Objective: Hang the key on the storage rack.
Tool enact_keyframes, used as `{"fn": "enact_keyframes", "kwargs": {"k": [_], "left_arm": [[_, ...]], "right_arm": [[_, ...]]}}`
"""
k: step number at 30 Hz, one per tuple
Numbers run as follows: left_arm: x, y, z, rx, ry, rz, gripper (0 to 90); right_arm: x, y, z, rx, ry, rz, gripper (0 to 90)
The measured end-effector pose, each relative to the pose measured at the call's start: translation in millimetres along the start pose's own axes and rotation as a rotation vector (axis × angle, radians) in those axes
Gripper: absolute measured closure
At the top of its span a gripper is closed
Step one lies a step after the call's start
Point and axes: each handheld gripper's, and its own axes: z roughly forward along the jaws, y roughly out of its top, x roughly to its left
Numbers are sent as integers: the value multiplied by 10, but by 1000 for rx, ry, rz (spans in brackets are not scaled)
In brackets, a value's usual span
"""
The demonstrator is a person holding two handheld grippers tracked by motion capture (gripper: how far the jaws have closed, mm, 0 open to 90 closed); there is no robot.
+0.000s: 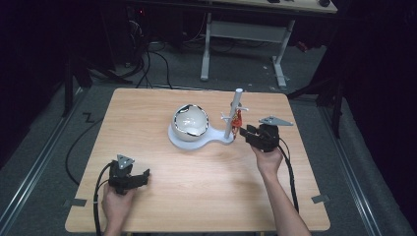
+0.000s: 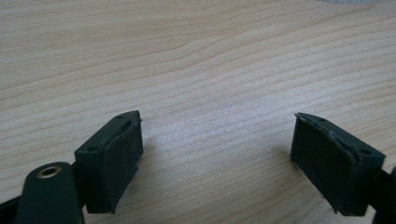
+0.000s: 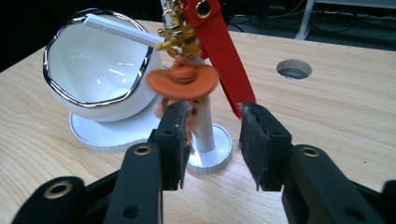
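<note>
- So the thing in play is a keychain (image 3: 187, 79): a little figure with an orange hat, a gold clasp and a red strap (image 3: 219, 60), hanging from a peg of the white stand (image 1: 232, 118) next to the white bowl (image 1: 191, 123) at the far middle of the bench (image 1: 196, 196).
- Looks super light and floppy to me. The figure is probably soft rubber or plastic, the strap is limp, and the whole lot will likely swing if nudged. Not fragile, but the clasp could snag on the peg.
- Best spot to grab is the figure's body just under the hat; the strap would just slip and twist.
- Right claw (image 3: 210, 140) sits right at the keychain with its jaws parted. The figure is against the left pad, the strap tip is by the other, and nothing is squeezed.
- Left claw (image 2: 217, 154) is wide open over bare bench, holding nothing, well away near the front left.
- Hard to make out: the figure's lower half is blurry and tucked behind the pad, and the peg's top and the strap's upper end are cut off.
</note>
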Motion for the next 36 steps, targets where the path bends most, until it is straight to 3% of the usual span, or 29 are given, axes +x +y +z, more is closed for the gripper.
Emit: {"fn": "enact_keyframes", "kwargs": {"k": [16,36], "left_arm": [[-7,1,3,0,4,2,172],[-7,1,3,0,4,2,172]], "right_arm": [[-43,-16,-256,-40,5,-4,535],[-250,-208,-663,-91,15,47,525]]}}
